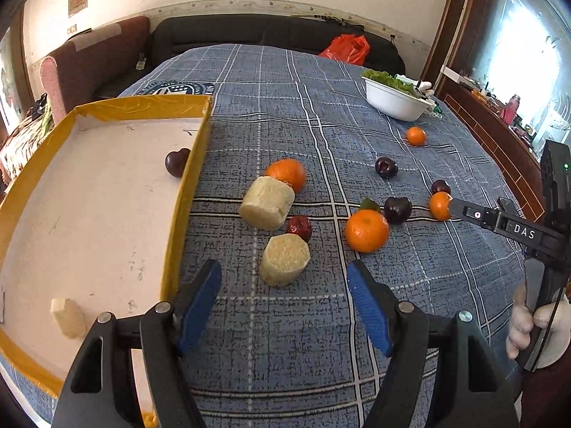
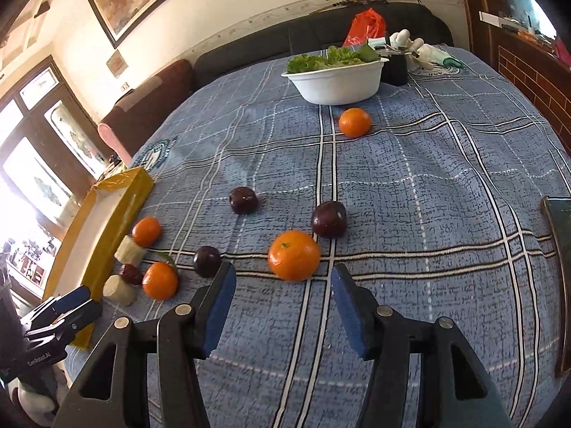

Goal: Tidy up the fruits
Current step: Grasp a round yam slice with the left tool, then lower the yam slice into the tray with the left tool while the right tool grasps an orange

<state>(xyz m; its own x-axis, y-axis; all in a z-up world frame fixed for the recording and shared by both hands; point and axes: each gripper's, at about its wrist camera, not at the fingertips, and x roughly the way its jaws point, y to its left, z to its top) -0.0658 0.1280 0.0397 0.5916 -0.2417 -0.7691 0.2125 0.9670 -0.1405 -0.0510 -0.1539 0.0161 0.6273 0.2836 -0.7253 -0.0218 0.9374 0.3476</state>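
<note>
Fruits mostly loose on table [image 1: 446, 278]: we count four oranges, several dark plums, one red date [image 1: 299, 227], two pale cut chunks at centre of left view. Done so far, we judge: one plum [image 1: 176, 162] and one pale chunk [image 1: 68, 318] inside yellow-rimmed tray [image 1: 185, 192], left of frame. Most work remains. Left claw [image 1: 283, 287] spread, empty, near chunk [image 1: 284, 259]. Right claw [image 2: 283, 290] spread, empty, just short of orange [image 2: 294, 255]. Tray's near corner cut off; chunk type unclear.

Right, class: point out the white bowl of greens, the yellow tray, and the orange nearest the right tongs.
White bowl [image 2: 335, 83]: right wrist view, front wall.
Yellow tray [image 1: 194, 153]: left wrist view, right-hand wall.
Nearest orange [image 2: 294, 255]: right wrist view, middle of its peel.
</note>
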